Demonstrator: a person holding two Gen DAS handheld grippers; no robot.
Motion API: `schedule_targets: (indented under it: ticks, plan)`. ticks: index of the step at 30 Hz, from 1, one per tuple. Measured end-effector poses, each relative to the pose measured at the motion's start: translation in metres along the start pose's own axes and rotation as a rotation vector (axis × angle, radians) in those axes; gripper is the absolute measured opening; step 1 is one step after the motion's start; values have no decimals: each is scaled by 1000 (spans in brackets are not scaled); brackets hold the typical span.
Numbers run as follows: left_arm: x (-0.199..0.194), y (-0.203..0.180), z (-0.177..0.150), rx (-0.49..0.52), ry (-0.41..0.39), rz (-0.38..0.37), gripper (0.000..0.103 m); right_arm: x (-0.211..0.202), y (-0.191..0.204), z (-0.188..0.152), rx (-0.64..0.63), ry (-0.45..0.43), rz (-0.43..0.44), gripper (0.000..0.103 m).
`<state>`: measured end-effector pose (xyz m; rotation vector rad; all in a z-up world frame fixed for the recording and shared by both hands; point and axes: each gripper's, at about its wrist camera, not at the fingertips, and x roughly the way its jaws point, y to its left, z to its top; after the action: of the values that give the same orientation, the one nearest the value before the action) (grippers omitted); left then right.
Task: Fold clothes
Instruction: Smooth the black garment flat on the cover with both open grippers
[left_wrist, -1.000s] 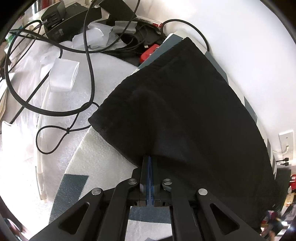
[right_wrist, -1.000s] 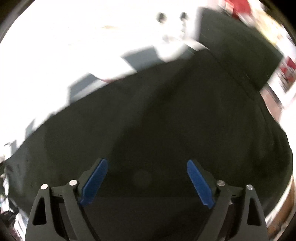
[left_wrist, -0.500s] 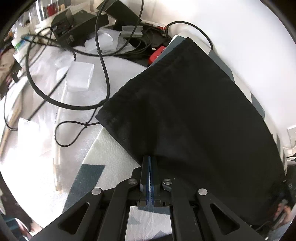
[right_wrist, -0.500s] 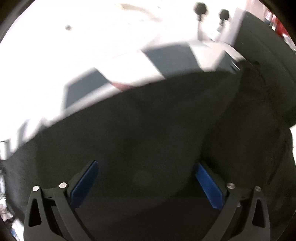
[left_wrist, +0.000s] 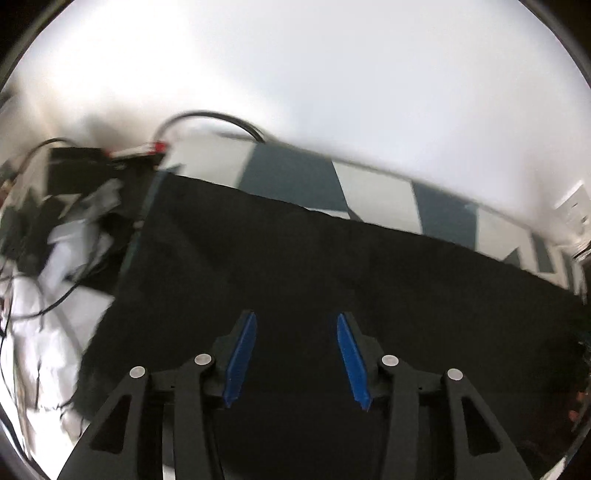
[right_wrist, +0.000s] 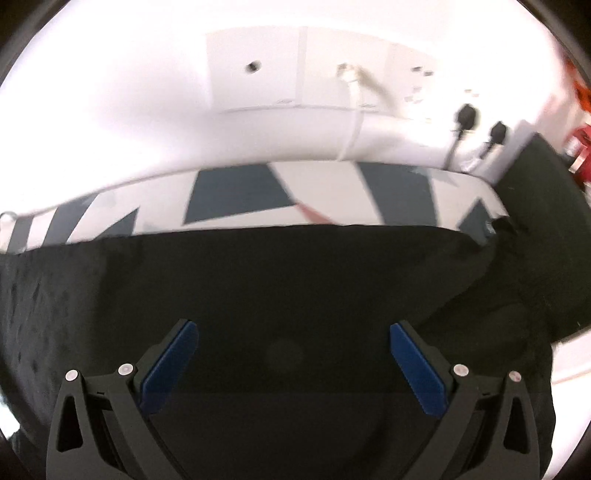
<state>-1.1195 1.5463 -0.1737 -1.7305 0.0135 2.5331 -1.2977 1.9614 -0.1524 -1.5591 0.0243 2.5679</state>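
A black cloth (left_wrist: 332, 266) lies spread flat across a surface patterned in white and dark blue-grey shapes (left_wrist: 373, 188), filling the near and middle part of both wrist views; its far edge runs as a fairly straight line across the pattern. In the right wrist view the same black cloth (right_wrist: 288, 280) covers the near half, and at its right end the fabric bunches into a rumpled heap that rises toward a dark upright panel (right_wrist: 535, 184) at the far right. The left gripper (left_wrist: 295, 332) hangs over the cloth with its blue pads (left_wrist: 240, 358) parted to a moderate gap and its jaws opening; the fabric lies beneath and between them, and the pads press on nothing. The right gripper (right_wrist: 291, 343) hangs over the cloth too, its blue pads (right_wrist: 417, 365) spread very wide apart, nothing gripped between them. Beyond the patterned surface stands a white wall (left_wrist: 332, 74). In the left wrist view, at the far left, sits a blurred clutter of black cables (left_wrist: 214, 116), a small red object (left_wrist: 159, 146), dark boxes and crumpled white material (left_wrist: 70, 251). In the right wrist view the wall carries white panels (right_wrist: 295, 70), a white cord (right_wrist: 354, 110) running down, and two black plugs (right_wrist: 467, 118) at the far right.
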Motion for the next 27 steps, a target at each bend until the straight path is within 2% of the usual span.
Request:
schedule_targets:
  ticks: [2, 3, 4, 5, 6, 7, 9, 11, 13, 15, 17, 19, 23, 26, 27]
  plan:
    - [20, -8, 5, 26, 40, 26, 46, 8, 15, 3, -31, 24, 3, 103]
    - [25, -9, 5, 29, 40, 37, 50, 12, 22, 4, -47, 36, 4, 103]
    - [26, -10, 5, 36, 28, 62, 55, 23, 25, 3, -58, 68, -4, 103]
    - [26, -11, 6, 48, 16, 96, 65, 34, 27, 3, -69, 98, -11, 103]
    - [26, -10, 6, 49, 6, 113, 70, 38, 25, 2, -52, 89, 13, 103]
    - [27, -6, 7, 35, 5, 111, 72, 40, 22, 1, -21, 77, 33, 103]
    - [30, 5, 9, -11, 15, 93, 84, 39, 22, 3, -11, 73, 36, 103]
    - [32, 17, 13, -49, 22, 82, 84, 39, 25, 8, -5, 72, 35, 103]
    - [31, 20, 15, -34, 3, 141, 84, 39, 30, 14, -10, 69, 39, 103]
    - [31, 26, 15, -27, -13, 233, 84, 40, 38, 21, -22, 63, 44, 103]
    - [33, 46, 16, -94, 6, 194, 84, 41, 46, 28, -33, 57, 50, 103]
    - [33, 61, 17, -124, 21, 198, 84, 40, 57, 33, -42, 47, 56, 103]
    - [29, 73, 18, -129, 14, 230, 84, 39, 83, 44, -78, 19, 73, 103]
    - [21, 71, 18, -131, 14, 231, 84, 29, 85, 45, -78, 29, 90, 103]
    - [17, 68, 17, -132, 10, 221, 84, 11, 76, 40, -62, -13, 102, 103]
